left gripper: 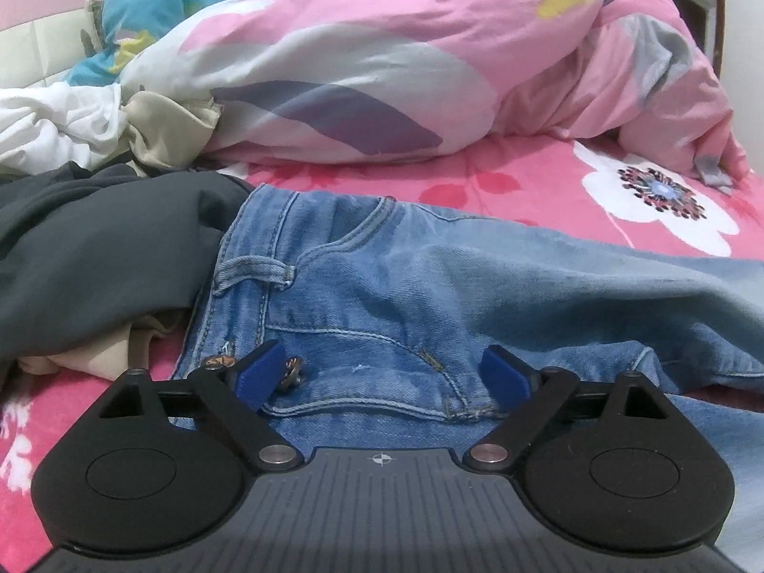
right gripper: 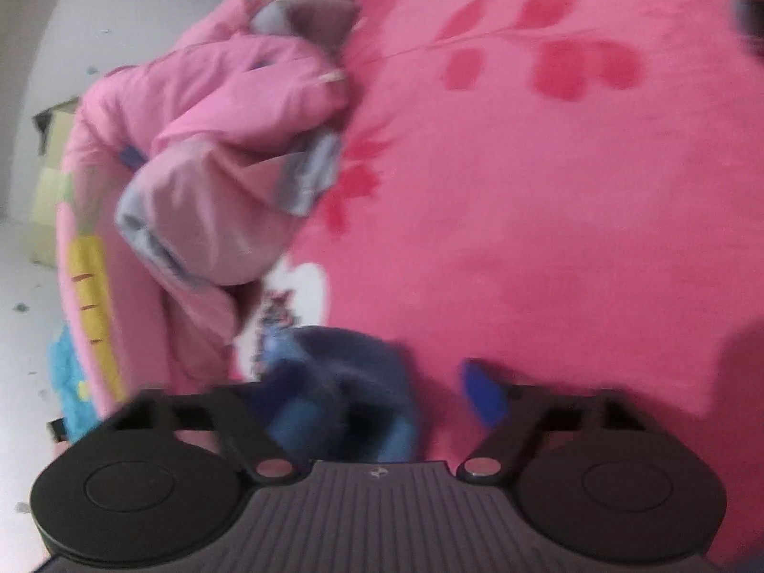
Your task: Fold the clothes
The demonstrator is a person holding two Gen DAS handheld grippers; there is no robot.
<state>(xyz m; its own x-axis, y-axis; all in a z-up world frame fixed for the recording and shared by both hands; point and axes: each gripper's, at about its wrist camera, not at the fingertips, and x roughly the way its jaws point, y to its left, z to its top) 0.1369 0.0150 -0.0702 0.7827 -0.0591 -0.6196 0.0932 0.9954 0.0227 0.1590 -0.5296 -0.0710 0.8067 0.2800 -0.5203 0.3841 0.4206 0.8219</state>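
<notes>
Light blue jeans (left gripper: 429, 286) lie flat on the pink bed, waistband to the left and legs running off to the right. My left gripper (left gripper: 382, 375) hovers low over the front pocket, its jaws wide open, and the metal button (left gripper: 291, 372) sits just by its left blue pad (left gripper: 260, 375). Nothing is pinched. The right wrist view is blurred. There my right gripper (right gripper: 377, 396) has a bunch of blue denim (right gripper: 344, 382) between its jaws, up against the hidden left finger. A strip of pink shows between the denim and the right pad (right gripper: 482, 394).
A dark grey garment (left gripper: 95, 258) lies left of the jeans, with beige cloth (left gripper: 86, 358) under it. White and beige clothes (left gripper: 71, 129) are piled behind. A bunched pink duvet (left gripper: 406, 62) fills the back of the bed. Flowered pink sheet (right gripper: 549, 191) spreads out to the right.
</notes>
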